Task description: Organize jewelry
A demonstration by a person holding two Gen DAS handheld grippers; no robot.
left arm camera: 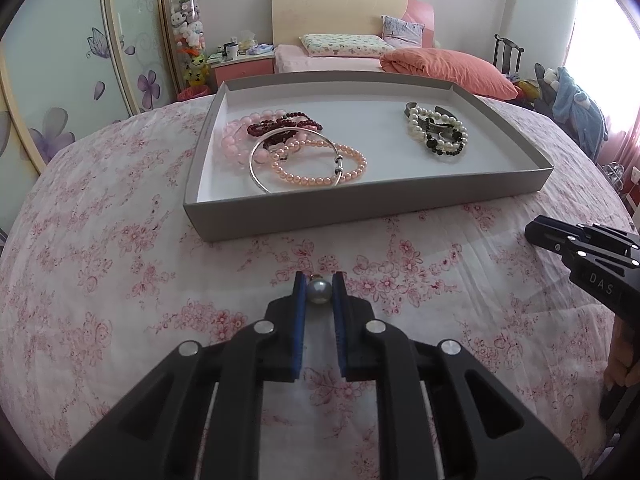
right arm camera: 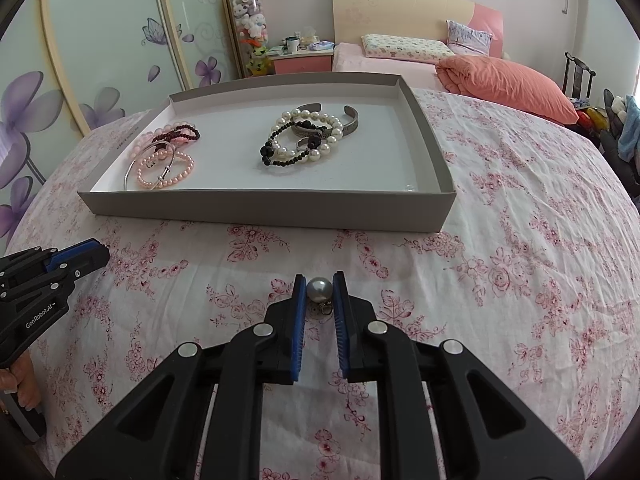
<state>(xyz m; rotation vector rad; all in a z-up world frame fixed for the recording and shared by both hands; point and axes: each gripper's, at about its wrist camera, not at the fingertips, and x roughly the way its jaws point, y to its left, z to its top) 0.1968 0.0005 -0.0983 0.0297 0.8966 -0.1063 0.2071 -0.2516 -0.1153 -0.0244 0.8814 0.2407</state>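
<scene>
Grey pearl earring [right arm camera: 319, 289] between right tool [right arm camera: 319, 292] pads.

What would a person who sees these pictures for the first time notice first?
Each gripper's jaws pinch one grey pearl earring: the left gripper holds one pearl, the right gripper another, above the floral cloth. Behind them lies a grey tray with pink bracelets at its left and white-and-black ones at its right.

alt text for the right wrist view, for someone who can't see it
The right gripper pinches a grey pearl pendant between its blue pads above a pink floral bedspread. Beyond it sits a shallow grey tray with a pink bracelet pile at its left and pearl and black bead bracelets mid-tray. The left gripper shows at the left edge.
</scene>
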